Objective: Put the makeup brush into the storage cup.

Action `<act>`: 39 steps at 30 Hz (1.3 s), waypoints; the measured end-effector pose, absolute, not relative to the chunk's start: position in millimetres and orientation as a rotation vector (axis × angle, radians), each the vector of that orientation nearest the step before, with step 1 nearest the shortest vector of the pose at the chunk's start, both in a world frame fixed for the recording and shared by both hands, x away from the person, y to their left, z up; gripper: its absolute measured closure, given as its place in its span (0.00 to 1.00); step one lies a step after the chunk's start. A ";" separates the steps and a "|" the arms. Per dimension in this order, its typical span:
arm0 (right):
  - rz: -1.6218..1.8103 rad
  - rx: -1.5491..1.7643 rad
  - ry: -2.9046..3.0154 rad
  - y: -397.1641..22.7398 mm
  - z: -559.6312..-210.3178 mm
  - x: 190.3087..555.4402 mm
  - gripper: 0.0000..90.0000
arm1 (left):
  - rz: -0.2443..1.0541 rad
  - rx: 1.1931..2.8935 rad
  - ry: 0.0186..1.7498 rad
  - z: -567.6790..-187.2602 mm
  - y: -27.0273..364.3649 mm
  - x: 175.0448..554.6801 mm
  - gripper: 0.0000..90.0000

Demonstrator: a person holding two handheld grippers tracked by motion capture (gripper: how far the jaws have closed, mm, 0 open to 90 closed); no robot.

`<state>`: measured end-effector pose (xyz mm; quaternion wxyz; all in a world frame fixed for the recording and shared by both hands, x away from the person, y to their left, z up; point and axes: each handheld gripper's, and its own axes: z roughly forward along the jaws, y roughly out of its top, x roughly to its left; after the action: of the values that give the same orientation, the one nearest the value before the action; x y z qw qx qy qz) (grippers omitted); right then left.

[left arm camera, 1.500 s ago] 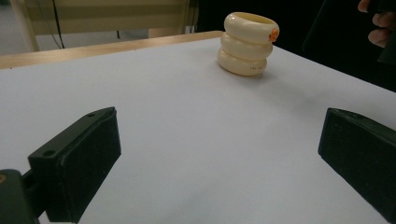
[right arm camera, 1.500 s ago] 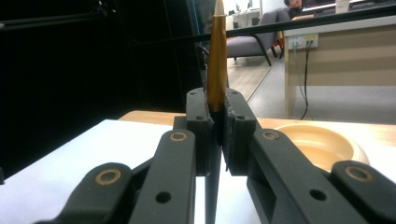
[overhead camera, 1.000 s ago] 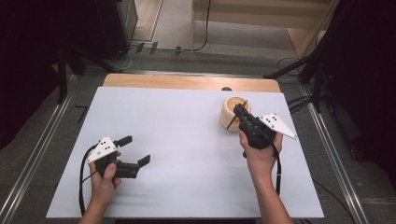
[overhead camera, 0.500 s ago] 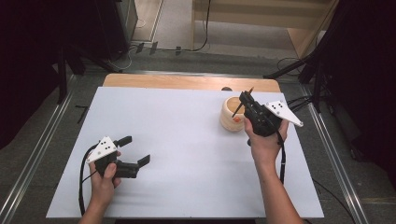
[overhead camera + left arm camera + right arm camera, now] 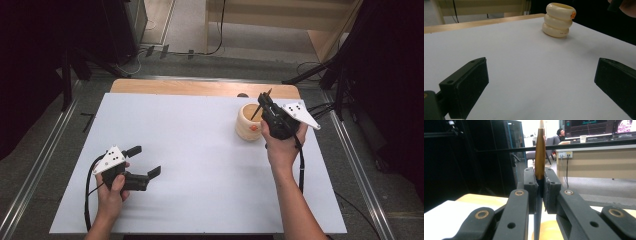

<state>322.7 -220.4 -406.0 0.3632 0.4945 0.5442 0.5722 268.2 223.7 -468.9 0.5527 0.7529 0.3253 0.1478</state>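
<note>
A cream holder point(image 5: 247, 129) made of stacked rings, with an orange mark, stands at the far right of the white table point(image 5: 200, 150). It appears in the left gripper view as the holder point(image 5: 557, 20). My right gripper point(image 5: 264, 102) is raised just right of the holder and shut on a thin pen point(image 5: 258, 109) that tilts down toward the holder's mouth. In the right gripper view the pen point(image 5: 539, 150) has a gold barrel and pale tip rising between the closed right gripper point(image 5: 539, 185). My left gripper point(image 5: 146, 160) rests open at the front left, and its view shows bare table between the left gripper point(image 5: 541, 77) jaws.
A wooden strip point(image 5: 200, 87) runs along the table's far edge. Metal rails point(image 5: 45, 165) flank both sides, and cables lie on the floor beyond. A desk with monitors point(image 5: 599, 127) stands far behind. White tabletop separates the two grippers.
My right gripper has risen and drawn away from the holder toward the far right, carrying the pen upward. The left gripper has not moved.
</note>
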 end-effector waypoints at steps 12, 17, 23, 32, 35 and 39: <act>1.404 1.309 1.425 -223.3 -420.3 334.6 0.93 | 0.351 1.778 0.767 -468.9 224.5 268.5 0.00; 1.387 1.334 1.434 -224.7 -429.1 337.8 0.93 | 0.358 1.771 0.769 -468.4 225.3 268.2 0.00; 1.362 1.352 1.462 -223.7 -436.0 340.5 0.93 | 0.357 1.774 0.768 -468.7 225.3 268.3 0.00; 1.320 1.377 1.481 -225.0 -451.4 343.2 0.93 | 0.357 1.777 0.763 -469.0 225.1 268.4 0.00; 1.299 1.389 1.501 -225.4 -456.3 343.6 0.93 | 0.357 1.780 0.764 -469.2 225.0 268.5 0.00; 1.284 1.393 1.519 -224.1 -461.4 344.2 0.93 | 0.359 1.784 0.764 -469.4 225.0 268.6 0.00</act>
<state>344.2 -224.1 -461.4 0.3491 0.5376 0.5863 0.4953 268.6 225.0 -469.4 0.5515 0.7540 0.3229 0.1518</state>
